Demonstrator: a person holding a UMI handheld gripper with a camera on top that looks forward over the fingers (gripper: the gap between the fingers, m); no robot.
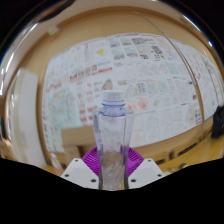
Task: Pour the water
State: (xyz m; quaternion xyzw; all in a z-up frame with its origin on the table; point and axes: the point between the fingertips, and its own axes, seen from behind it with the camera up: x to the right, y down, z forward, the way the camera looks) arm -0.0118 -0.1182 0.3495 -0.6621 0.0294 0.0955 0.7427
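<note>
A clear plastic water bottle (112,130) with a pale cap stands upright between my fingers. It rises well above them and shows no tilt. My gripper (112,168) is shut on the bottle's lower body, and a purple pad (92,160) presses against each side of it. The bottle's base is hidden below the fingers. No cup or other vessel shows in this view.
Beyond the bottle a wall covered with posters and printed sheets (130,65) fills the background. A wooden table edge (62,138) and some furniture lie low behind the bottle at the left and right.
</note>
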